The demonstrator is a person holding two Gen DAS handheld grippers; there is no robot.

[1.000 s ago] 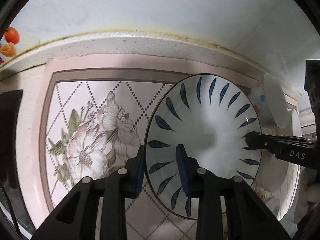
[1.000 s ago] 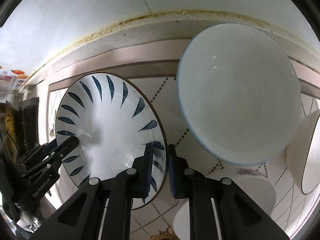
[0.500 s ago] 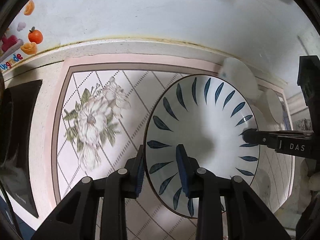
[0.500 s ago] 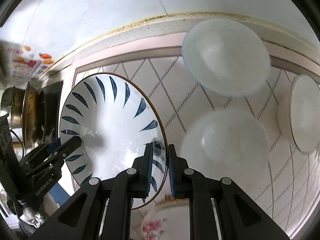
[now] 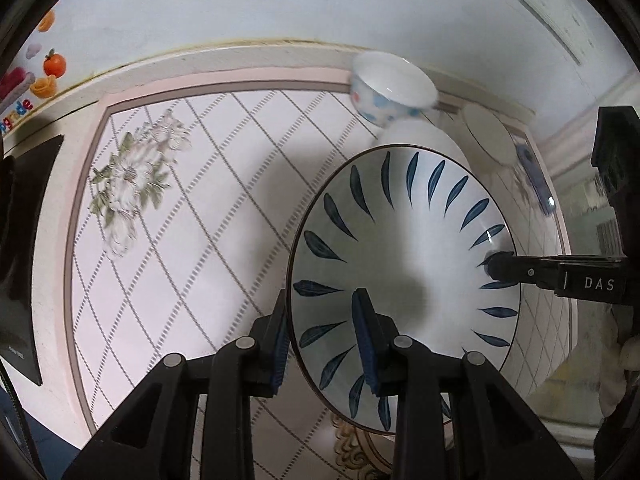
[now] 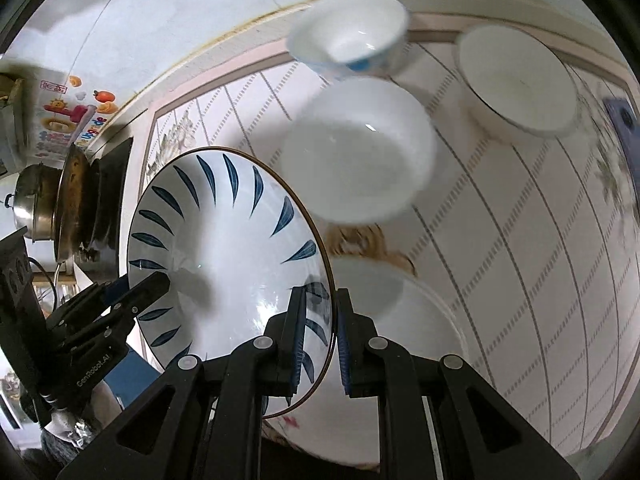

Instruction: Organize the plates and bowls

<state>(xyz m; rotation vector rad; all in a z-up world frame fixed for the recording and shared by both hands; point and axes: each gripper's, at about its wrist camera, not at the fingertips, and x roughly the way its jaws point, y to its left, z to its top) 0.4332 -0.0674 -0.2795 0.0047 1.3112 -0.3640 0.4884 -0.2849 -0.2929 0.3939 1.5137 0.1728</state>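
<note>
A white plate with blue leaf marks (image 5: 404,240) is held in the air above the counter by both grippers. My left gripper (image 5: 322,344) is shut on its near rim. My right gripper (image 6: 320,336) is shut on the opposite rim of the plate (image 6: 228,252); it also shows in the left wrist view (image 5: 500,270). Below lie a large white bowl (image 6: 360,152), a small bowl with blue dots (image 6: 348,40), a white bowl with a dark rim (image 6: 516,80) and a white dish (image 6: 396,320) under the plate's right edge.
The counter carries a pink-bordered mat with a diamond grid and flowers (image 5: 168,240). A black stove top (image 5: 24,240) lies at the left with a pan (image 6: 76,200) and a steel pot (image 6: 32,204). A white wall runs behind.
Both grippers have lifted the plate higher and carried it leftward over the mat. The bowls now look smaller and farther below, and the stove side has come into view.
</note>
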